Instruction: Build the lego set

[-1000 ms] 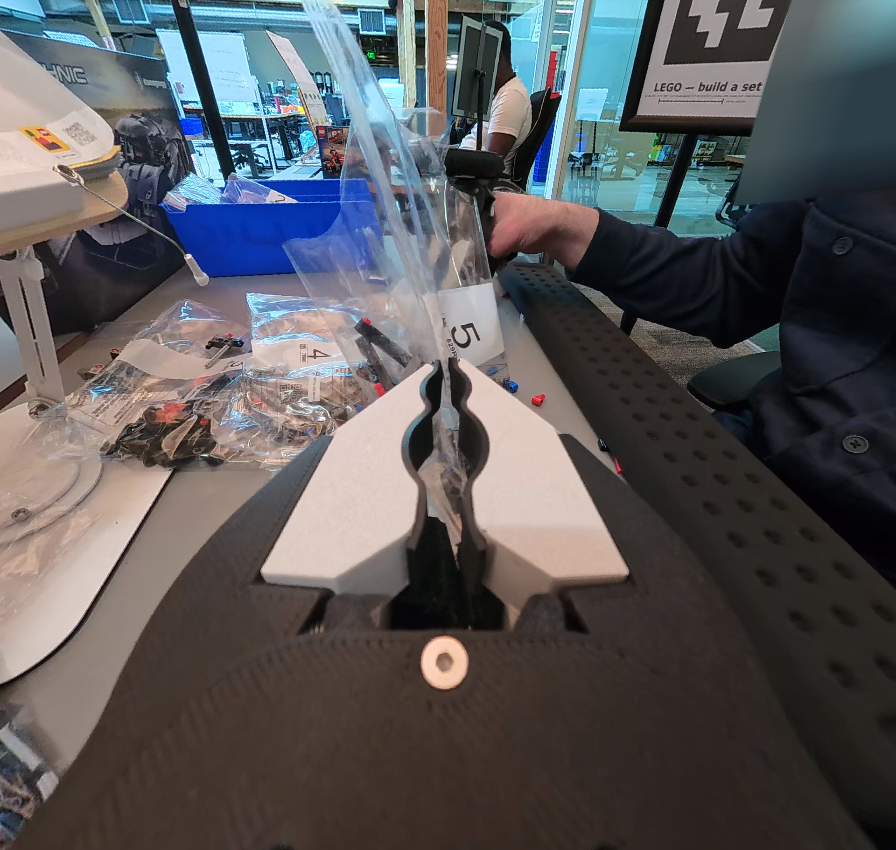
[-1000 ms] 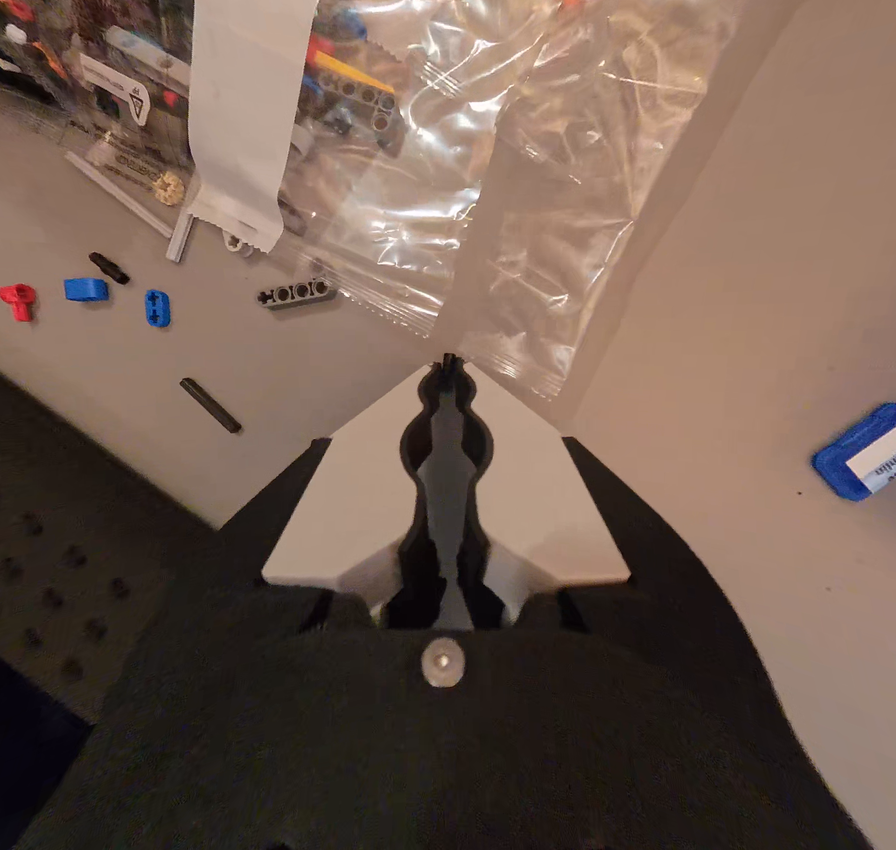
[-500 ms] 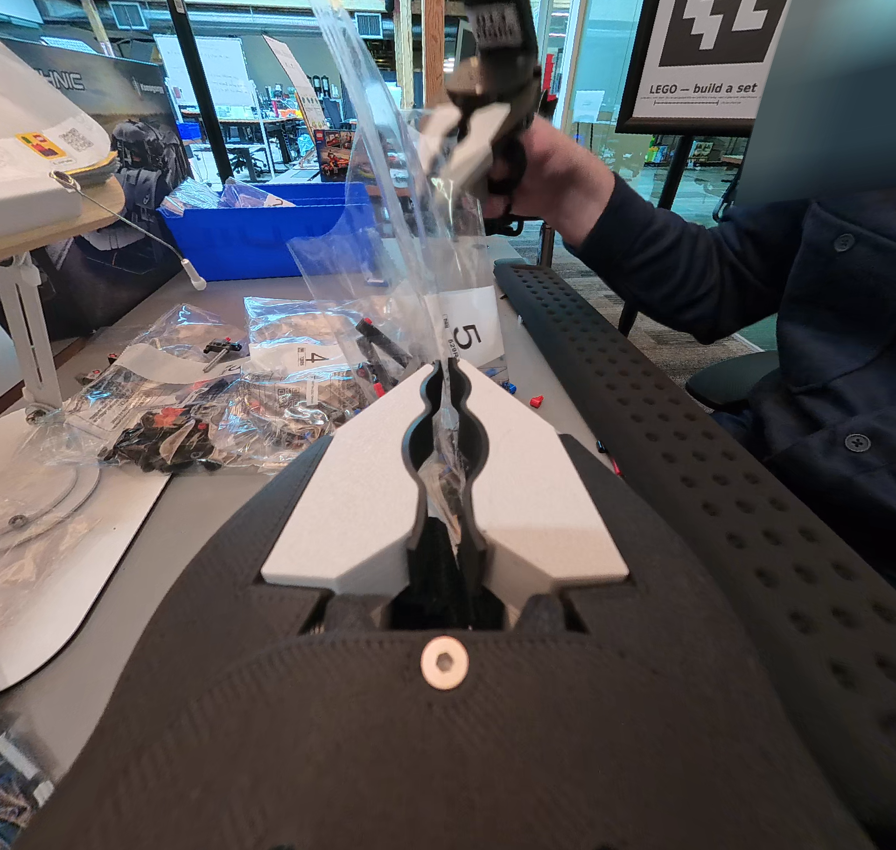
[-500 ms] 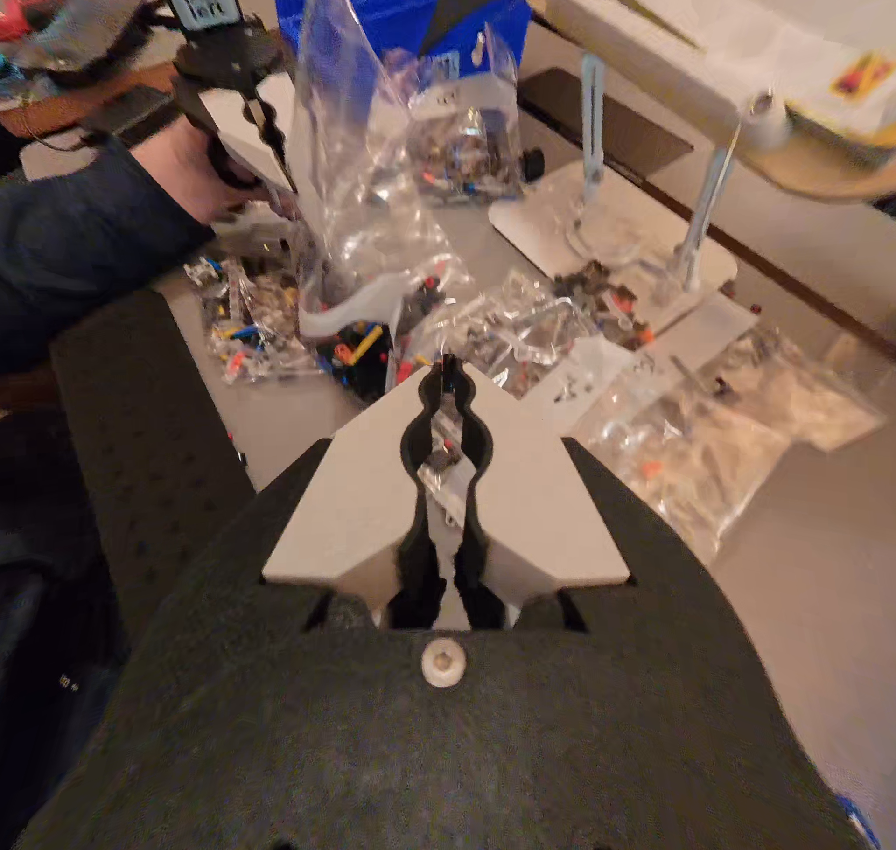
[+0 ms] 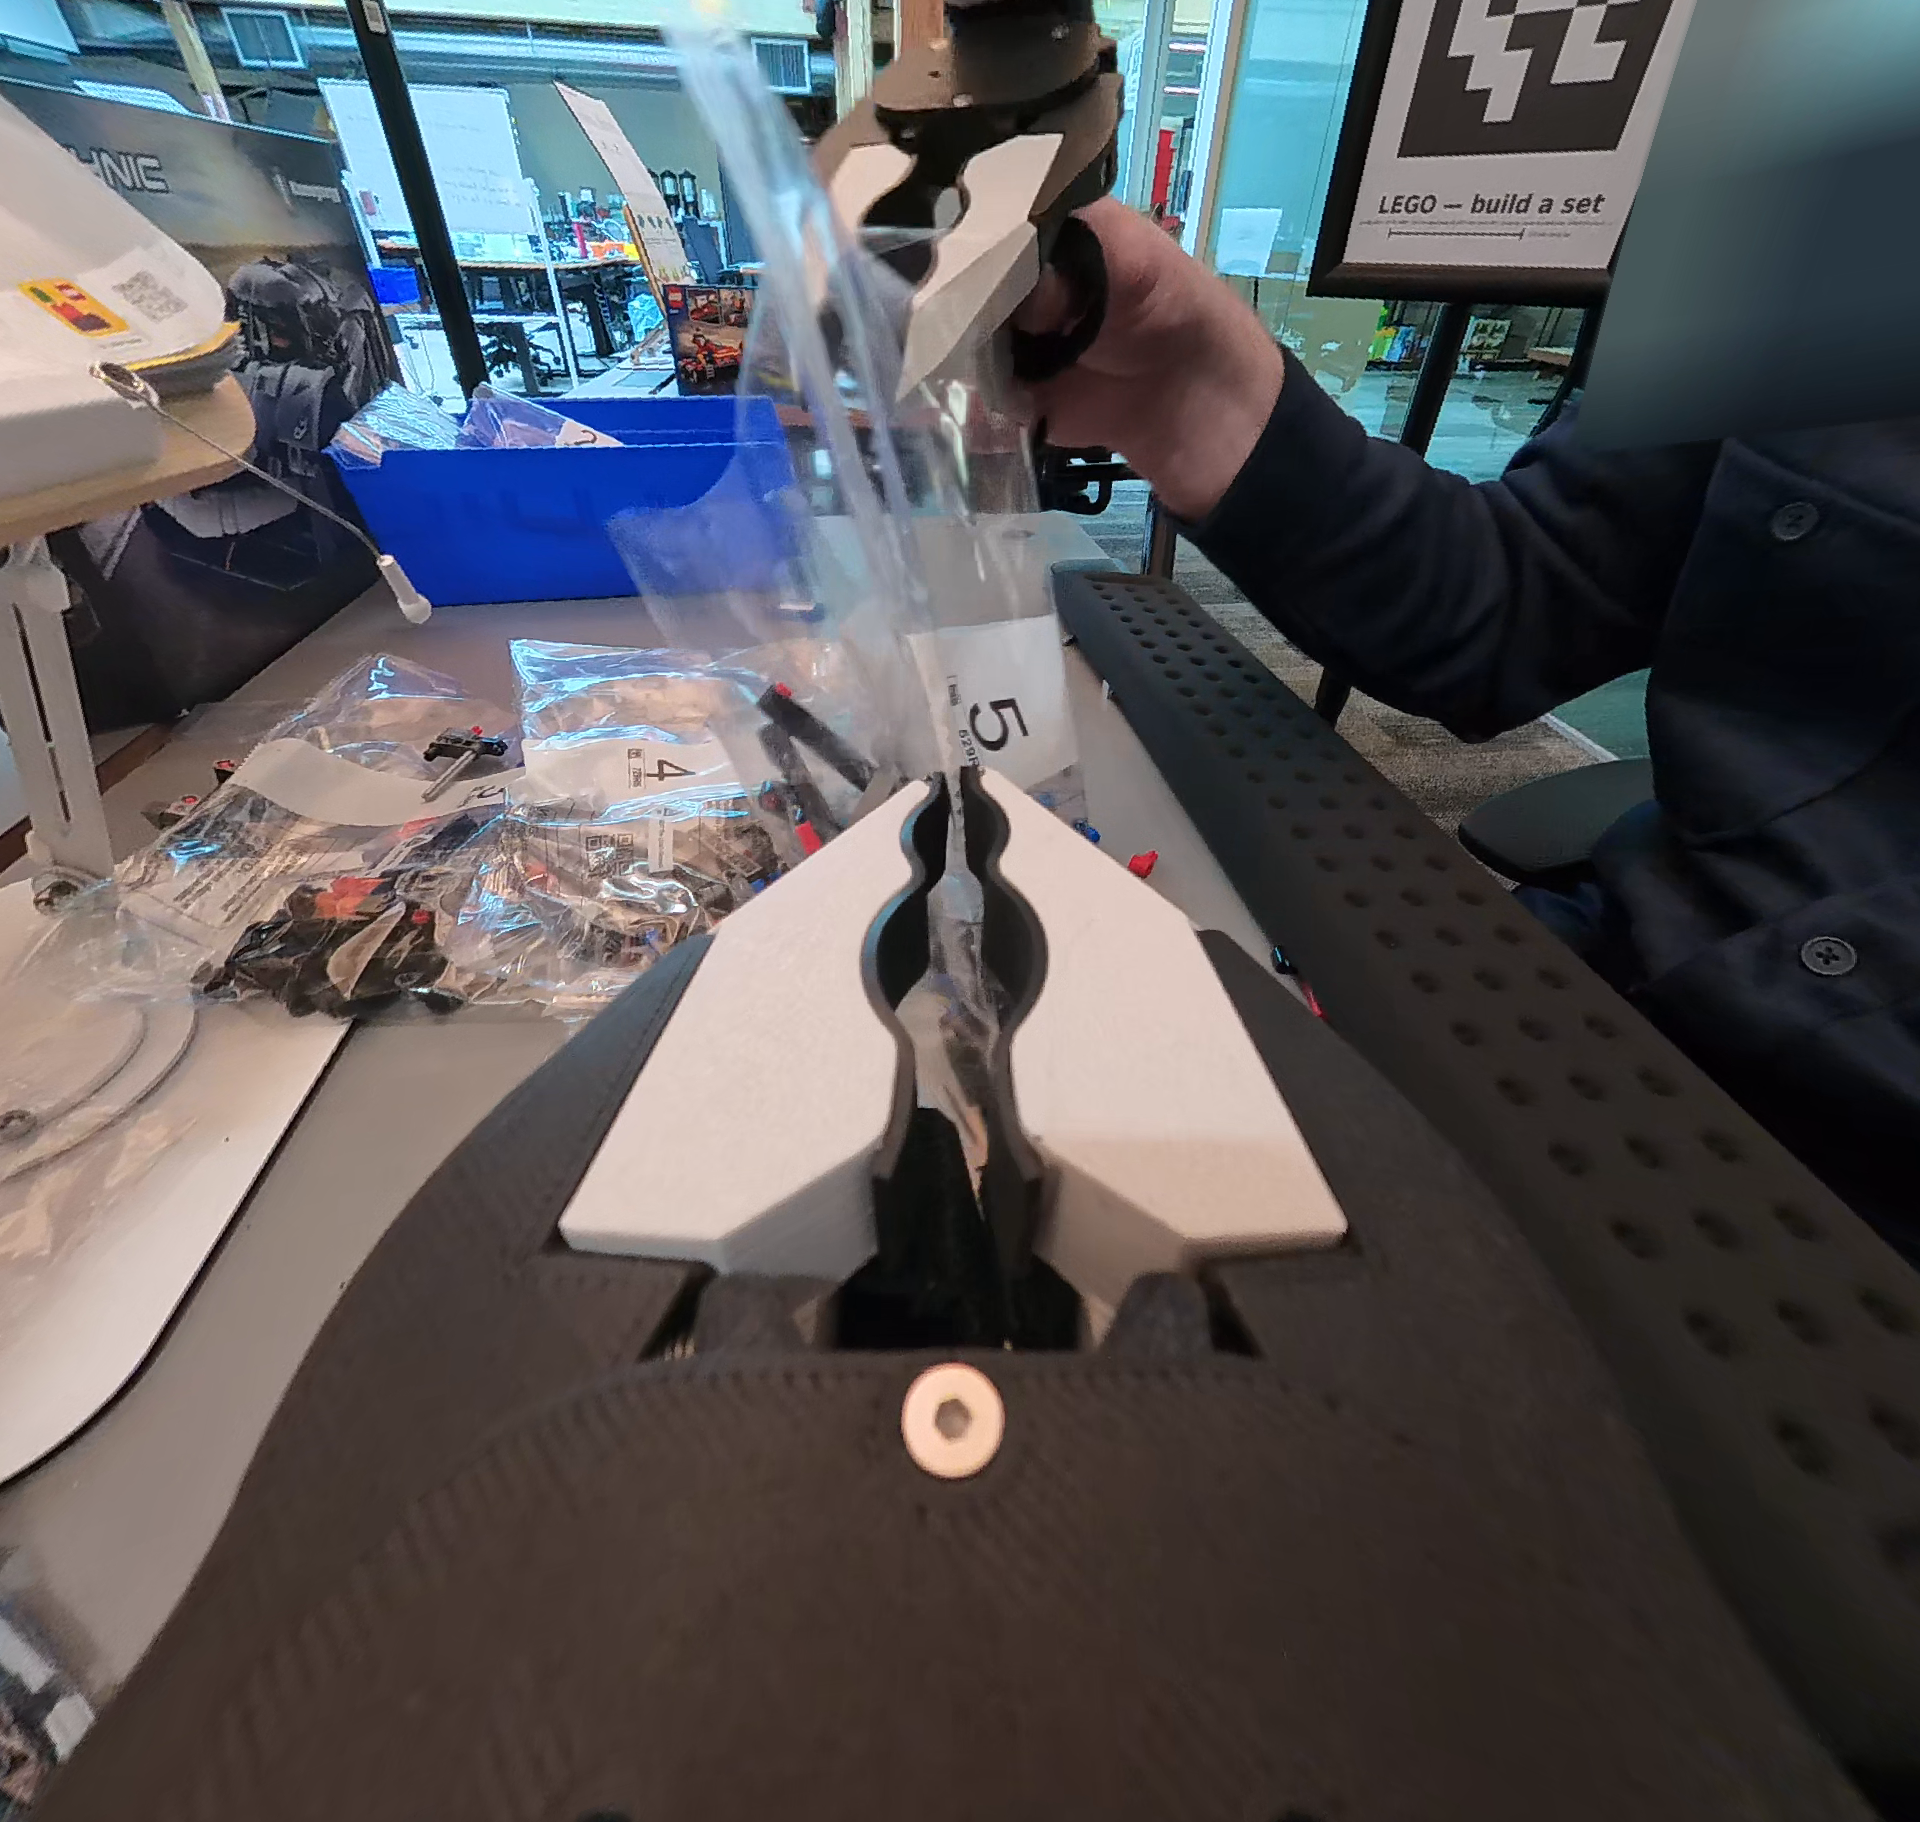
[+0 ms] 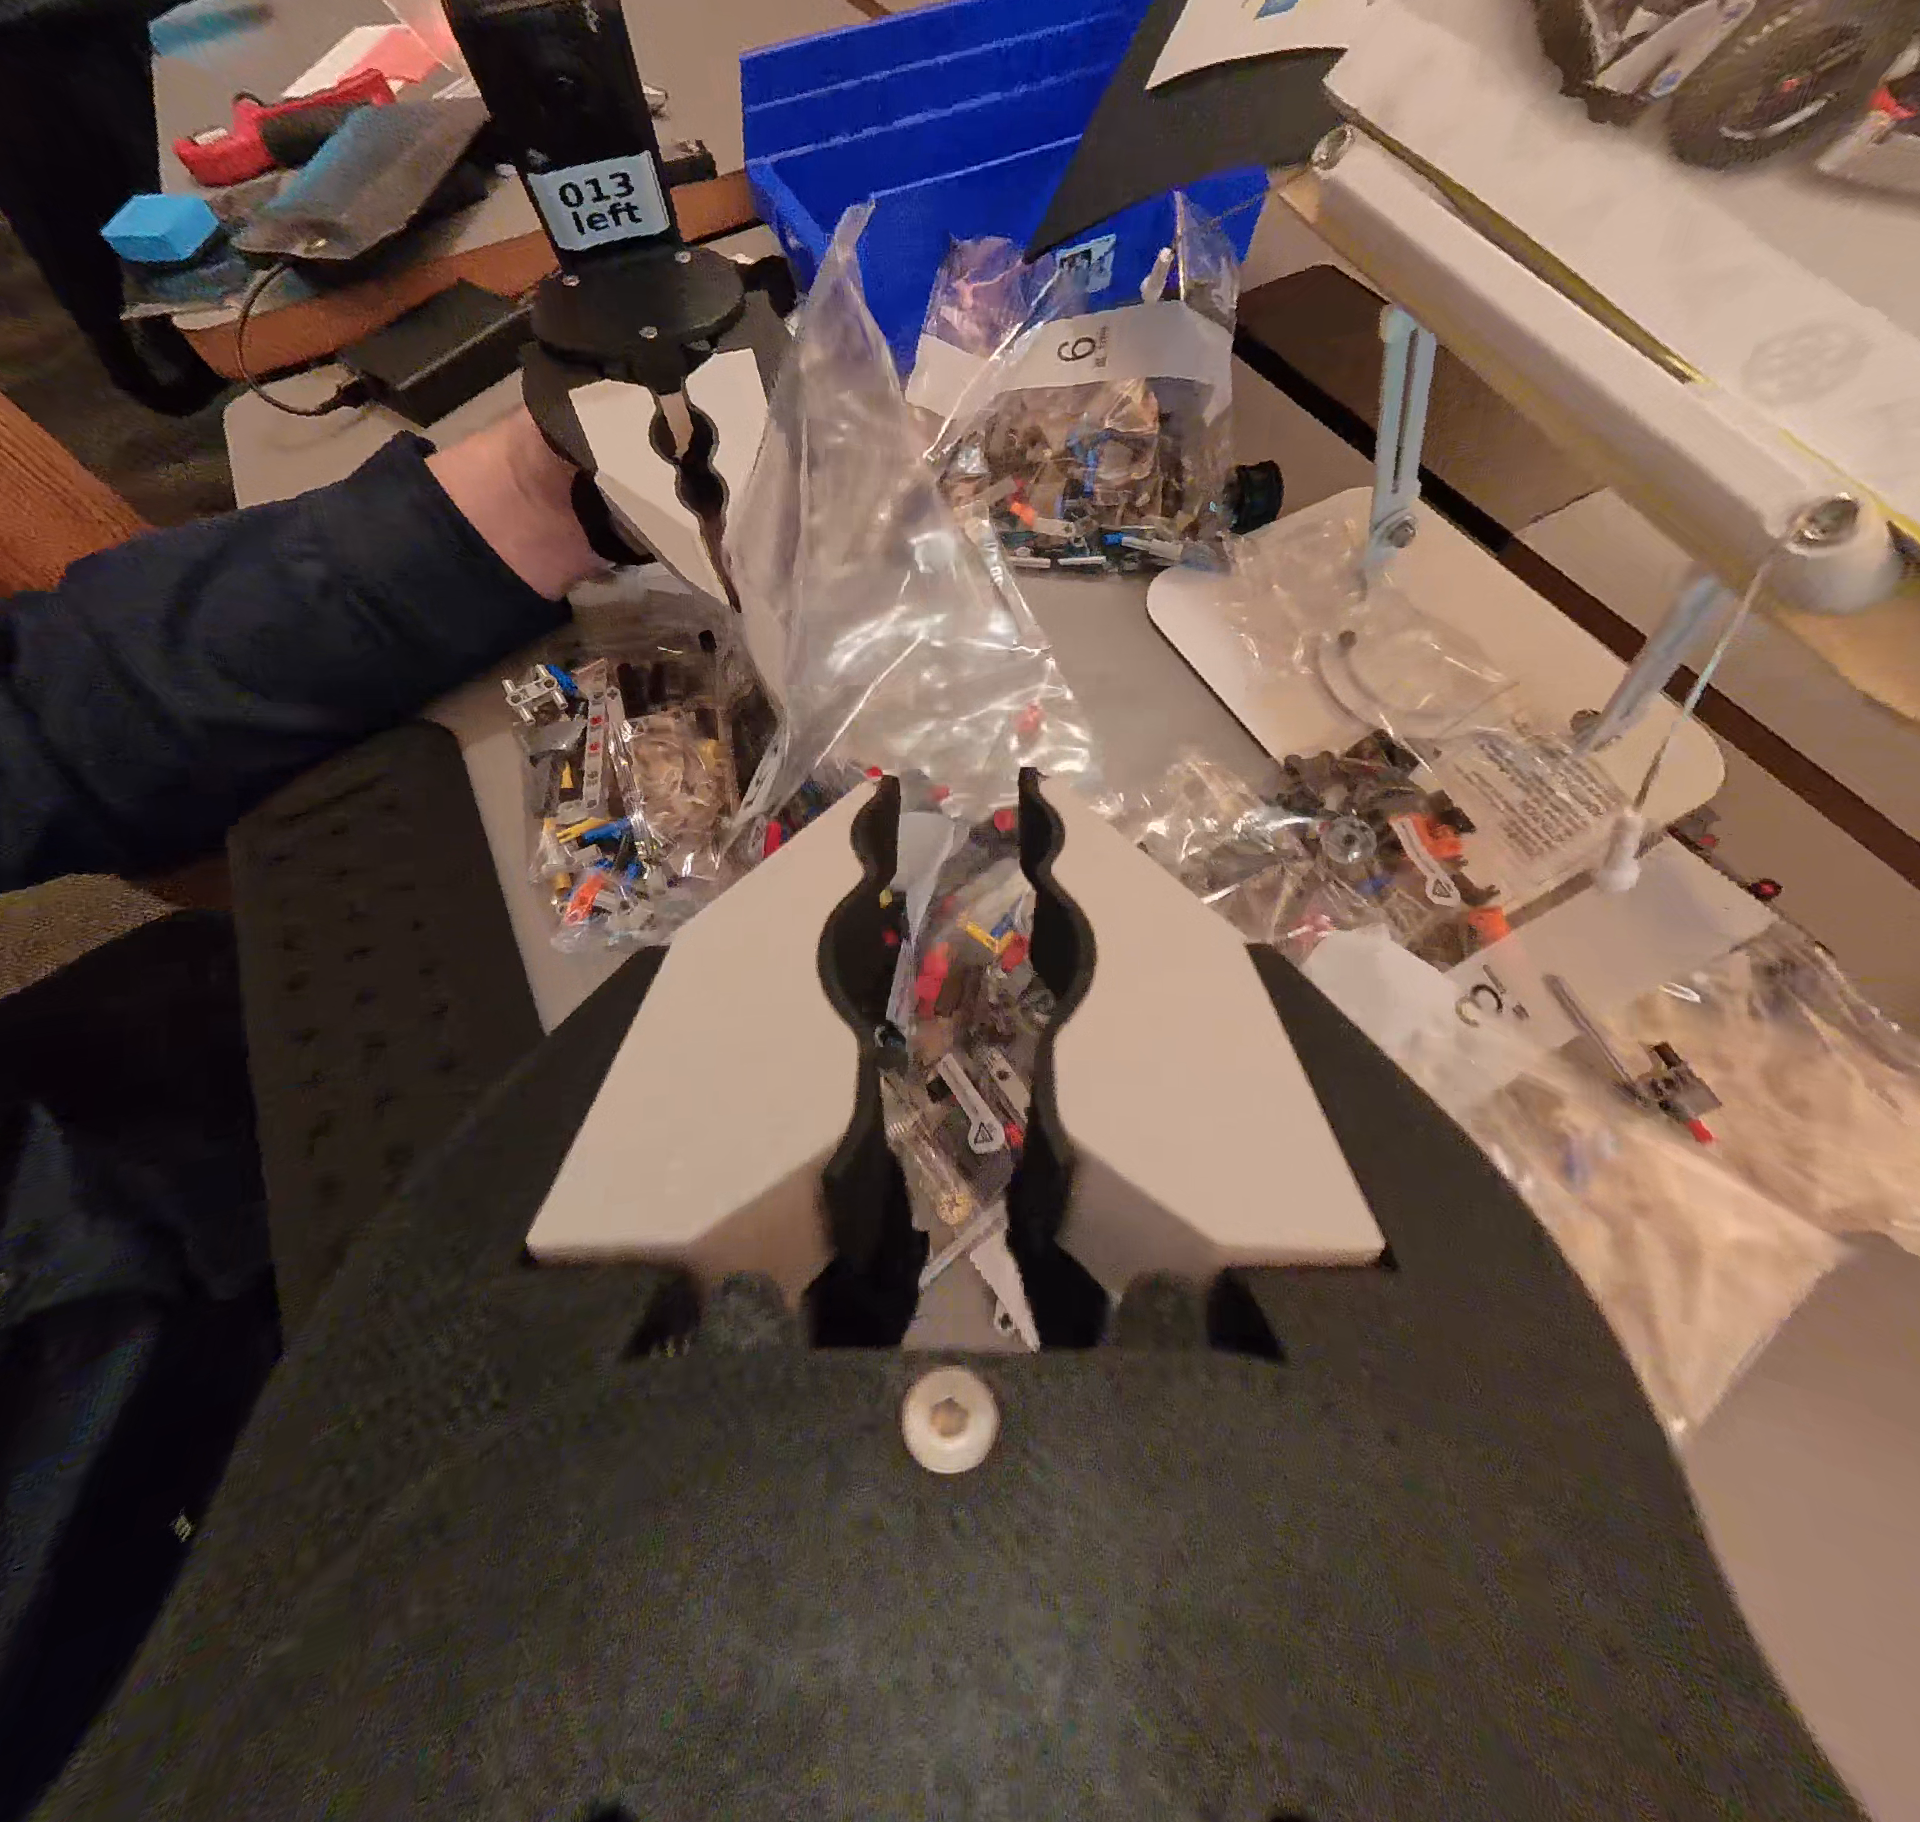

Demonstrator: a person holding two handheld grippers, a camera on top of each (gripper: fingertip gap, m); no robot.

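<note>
Grey tabletop, littered with sealed part bags and backed by a blue bin at the far edge. Clamped tight in the left hand-held gripper: one edge of a clear plastic bag, pulled up off the tabletop and standing tall. Raised above it, the right hand-held gripper, jaws parted, nothing held, close against the bag's upper part. Looks like the bag-opening stage only: no assembled model anywhere, just unopened numbered bags lying mid-tabletop and a few loose red and blue pieces near the front edge, beside the black perforated pad. Almost everything left to do, judging by that. Instruction booklet up on a stand at the right edge, partly cut off. Hard to tell whether the lifted bag is torn open yet; its contents mostly hidden behind the left fingers. Lower bag corner lost in the jaws.
</note>
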